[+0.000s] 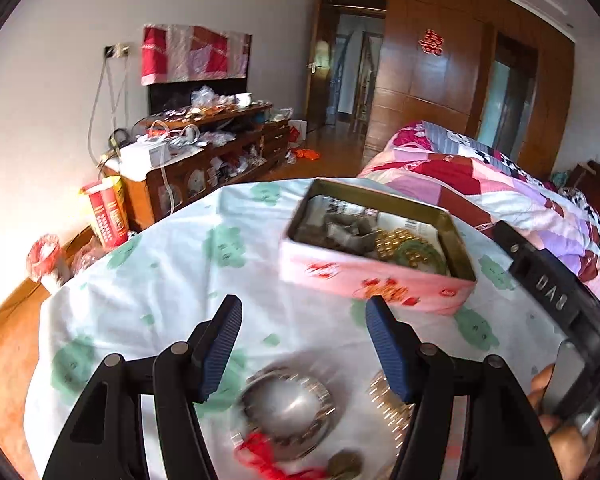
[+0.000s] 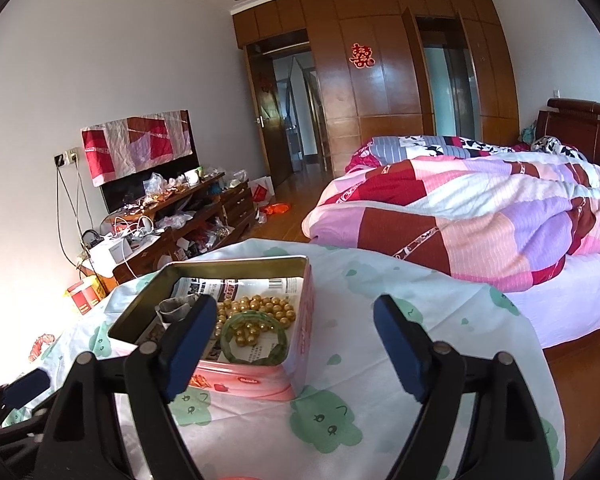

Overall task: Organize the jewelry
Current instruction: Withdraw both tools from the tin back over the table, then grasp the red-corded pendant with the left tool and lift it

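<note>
The left tool (image 1: 302, 344) hangs with its blue pads apart and nothing between them, above loose pieces lying on the cloth-covered surface (image 1: 148, 280): a silver bangle (image 1: 288, 412) just below and between the pads, a gold bead string (image 1: 392, 408) under the right pad, and a red tassel (image 1: 260, 452) at the near edge. The pink tin (image 1: 376, 276) lies beyond them, far and to the right.

The right tool (image 2: 296, 344) is also spread wide and empty, close to the tin's near right corner. Inside the tin are gold beads (image 2: 256, 312), a green bangle (image 2: 256, 340) and printed paper too small to read.

The left tool looks nearer the bangle, which lies flat. The other tool's body reads "DAS". A red double-happiness sign (image 2: 363, 56) marks the wardrobe.
</note>
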Available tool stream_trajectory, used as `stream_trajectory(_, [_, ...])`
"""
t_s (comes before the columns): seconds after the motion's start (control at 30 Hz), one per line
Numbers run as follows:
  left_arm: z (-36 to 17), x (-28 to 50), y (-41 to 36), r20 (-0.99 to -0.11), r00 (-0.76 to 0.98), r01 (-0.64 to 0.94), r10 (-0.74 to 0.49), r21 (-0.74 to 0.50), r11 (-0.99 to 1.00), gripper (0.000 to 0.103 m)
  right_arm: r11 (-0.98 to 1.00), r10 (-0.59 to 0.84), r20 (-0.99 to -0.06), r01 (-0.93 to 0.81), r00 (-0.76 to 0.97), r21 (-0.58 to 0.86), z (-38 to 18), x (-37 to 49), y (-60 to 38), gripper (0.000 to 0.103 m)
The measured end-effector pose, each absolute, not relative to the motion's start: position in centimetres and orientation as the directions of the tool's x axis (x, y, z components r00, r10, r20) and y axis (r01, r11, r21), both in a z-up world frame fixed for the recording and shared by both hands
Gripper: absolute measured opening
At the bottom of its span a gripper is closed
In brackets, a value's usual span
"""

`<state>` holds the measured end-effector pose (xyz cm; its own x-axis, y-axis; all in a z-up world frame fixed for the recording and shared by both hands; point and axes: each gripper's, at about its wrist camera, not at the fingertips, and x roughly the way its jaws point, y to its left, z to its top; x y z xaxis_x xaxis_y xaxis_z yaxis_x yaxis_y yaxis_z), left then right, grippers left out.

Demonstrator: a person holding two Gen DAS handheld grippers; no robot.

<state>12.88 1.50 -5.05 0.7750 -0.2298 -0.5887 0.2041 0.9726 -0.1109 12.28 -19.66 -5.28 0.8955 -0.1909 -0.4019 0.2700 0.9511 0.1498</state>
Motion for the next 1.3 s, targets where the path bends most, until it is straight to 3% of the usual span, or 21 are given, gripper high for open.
stream_trajectory(0.6, [-7.7, 9.0, 8.0, -0.66, 0.74, 0.107, -0.131, -0.077, 0.991, 0.065, 0.952, -0.176, -0.426, 0.263, 0.887, 0.155, -6.1, 10.5, -19.7, 0.083])
stream_trajectory(0.8, [-8.7, 8.3, 8.7, -0.7, 0.687, 0.149, -0.194, -0.126, 0.981, 0.064, 0.953, -0.158, -0.437, 0.252, 0.886, 0.168, -6.3, 10.5, -19.6, 0.083])
stream_trajectory(0.97, [-8.4, 7.4, 7.4, -0.701, 0.627, 0.239, -0.34, -0.242, 0.94, 0.064, 0.955, -0.138, -0.464, 0.242, 0.875, 0.173, -6.5, 11.0, -19.4, 0.083])
stream_trajectory(1.0, [-8.5, 7.3, 6.8, -0.708, 0.617, 0.251, -0.344, -0.238, 0.938, 0.057, 0.955, -0.138, -0.467, 0.243, 0.873, 0.172, -6.6, 11.0, -19.5, 0.083])
stream_trajectory(1.03, [-8.5, 7.4, 6.1, -0.721, 0.598, 0.269, -0.351, -0.232, 0.935, 0.044, 0.955, -0.139, -0.47, 0.244, 0.871, 0.171, -6.6, 11.1, -19.5, 0.083])
stream_trajectory(1.07, [-8.7, 7.6, 5.4, -0.733, 0.581, 0.284, -0.354, -0.225, 0.932, 0.041, 0.955, -0.139, -0.471, 0.245, 0.871, 0.17, -6.6, 11.0, -19.5, 0.083])
stream_trajectory(1.3, [-9.9, 8.2, 2.5, -0.785, 0.549, 0.314, -0.288, -0.125, 0.941, 0.039, 0.957, -0.132, -0.473, 0.236, 0.871, 0.167, -6.9, 11.2, -19.5, 0.083])
